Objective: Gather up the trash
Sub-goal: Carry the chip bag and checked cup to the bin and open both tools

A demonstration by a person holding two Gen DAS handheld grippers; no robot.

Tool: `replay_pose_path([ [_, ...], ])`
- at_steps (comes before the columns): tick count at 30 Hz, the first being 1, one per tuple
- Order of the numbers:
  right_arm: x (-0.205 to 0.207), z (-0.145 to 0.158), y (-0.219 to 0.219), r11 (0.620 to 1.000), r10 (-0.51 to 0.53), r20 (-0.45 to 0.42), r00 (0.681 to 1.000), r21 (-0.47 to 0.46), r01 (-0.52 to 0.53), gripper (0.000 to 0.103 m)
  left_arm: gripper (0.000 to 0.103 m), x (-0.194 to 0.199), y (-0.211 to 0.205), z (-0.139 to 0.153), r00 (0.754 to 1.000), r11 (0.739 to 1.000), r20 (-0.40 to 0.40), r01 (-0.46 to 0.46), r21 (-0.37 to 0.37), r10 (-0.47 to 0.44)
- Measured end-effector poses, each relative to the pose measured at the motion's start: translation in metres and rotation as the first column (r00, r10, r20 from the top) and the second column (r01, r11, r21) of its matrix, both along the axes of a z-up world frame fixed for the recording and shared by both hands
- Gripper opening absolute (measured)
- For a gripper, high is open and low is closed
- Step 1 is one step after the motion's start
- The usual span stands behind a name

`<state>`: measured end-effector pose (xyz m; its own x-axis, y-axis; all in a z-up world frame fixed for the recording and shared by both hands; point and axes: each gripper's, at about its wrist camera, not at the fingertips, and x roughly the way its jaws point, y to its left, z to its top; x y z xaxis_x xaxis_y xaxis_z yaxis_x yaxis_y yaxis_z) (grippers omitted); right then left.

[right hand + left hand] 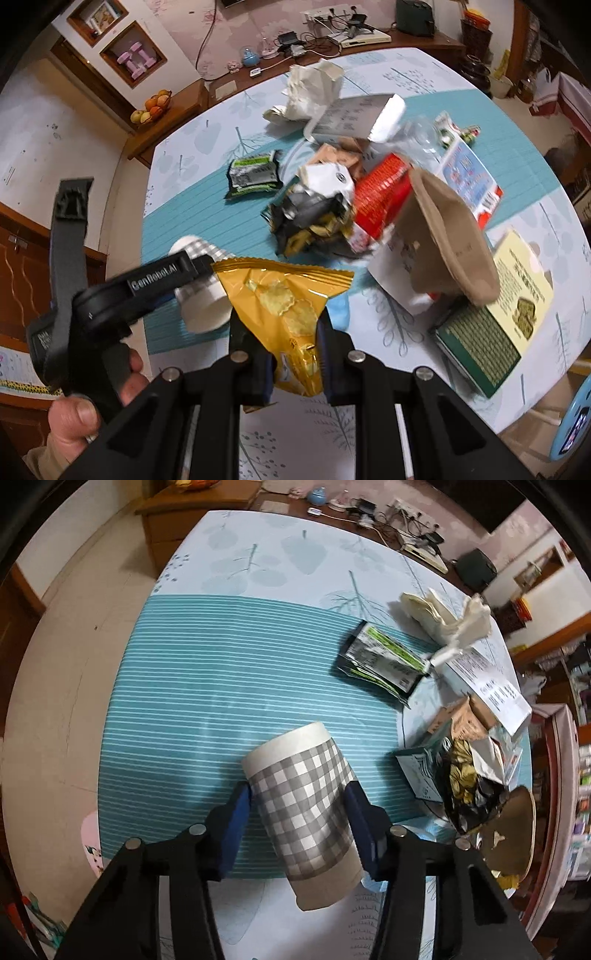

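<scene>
We see the left hand-held gripper (pixel 299 812) with its blue-padded black fingers on either side of a grey-and-white checked paper cup (pixel 306 805) with plain white bands at both ends. The cup lies tipped on its side over the teal, white-striped middle band of the cloth-covered bench (pixel 177 686), and the pads sit against its curved wall, clamped on it. In the right wrist view a person's hand (pixel 88 398) grips the black plastic handle of that tool near the bench's left edge.

To the right of the cup, the right hand-held gripper (pixel 291 325) is closed on a glossy yellow foil crisp packet (pixel 284 299) with a crimped, saw-toothed top seam; the packet hangs pinched between the fingers above the near edge of the bench.

Further along, toward the middle of the bench, we find a crinkled black-and-green foil wrapper (pixel 253 175) lying flat, then a torn black-and-gold foil bag (pixel 314 221) heaped with a red cardboard carton (pixel 384 199). A limp brown paper bag (pixel 447 236) sags open beside them. Behind, near the far edge, lies crumpled white paper (pixel 314 88). Toward the right edge rests a flat rectangular box with a cream and green printed face (pixel 502 310).
</scene>
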<state>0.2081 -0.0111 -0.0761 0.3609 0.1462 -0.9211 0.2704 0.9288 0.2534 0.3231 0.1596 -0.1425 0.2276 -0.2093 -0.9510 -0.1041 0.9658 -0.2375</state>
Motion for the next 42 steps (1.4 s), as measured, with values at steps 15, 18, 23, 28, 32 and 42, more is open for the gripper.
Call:
replay_pose_path([
  [15, -0.055, 0.004, -0.019, 0.999, -0.036, 0.009, 0.999, 0.032, 0.036, 0.018, 0.043, -0.076, -0.003, 0.056, 0.991, 0.995, 0.086, 0.097, 0.038, -0.1],
  [18, -0.07, 0.009, -0.026, 0.999, -0.03, 0.027, 0.999, 0.047, 0.029, 0.018, 0.043, -0.106, -0.009, 0.074, 0.986, 0.993, 0.119, 0.113, 0.047, -0.118],
  [23, -0.106, 0.017, -0.04, 0.997, -0.023, 0.056, 0.998, 0.072, 0.019, 0.018, 0.043, -0.159, -0.032, 0.102, 0.972, 0.985, 0.164, 0.162, 0.058, -0.169],
  [28, -0.157, 0.011, -0.063, 0.993, -0.04, 0.057, 0.998, 0.11, 0.033, 0.018, 0.043, -0.215, -0.076, 0.112, 0.946, 0.964, 0.187, 0.253, 0.087, -0.265],
  [32, -0.202, -0.002, -0.086, 0.988, -0.057, 0.027, 0.998, 0.143, 0.052, 0.018, 0.044, -0.263, -0.115, 0.103, 0.926, 0.94, 0.165, 0.325, 0.108, -0.339],
  [42, -0.304, -0.056, -0.138, 0.971, -0.128, -0.061, 0.99, 0.197, 0.138, 0.018, 0.044, -0.354, -0.184, 0.034, 0.881, 0.875, 0.059, 0.455, 0.164, -0.469],
])
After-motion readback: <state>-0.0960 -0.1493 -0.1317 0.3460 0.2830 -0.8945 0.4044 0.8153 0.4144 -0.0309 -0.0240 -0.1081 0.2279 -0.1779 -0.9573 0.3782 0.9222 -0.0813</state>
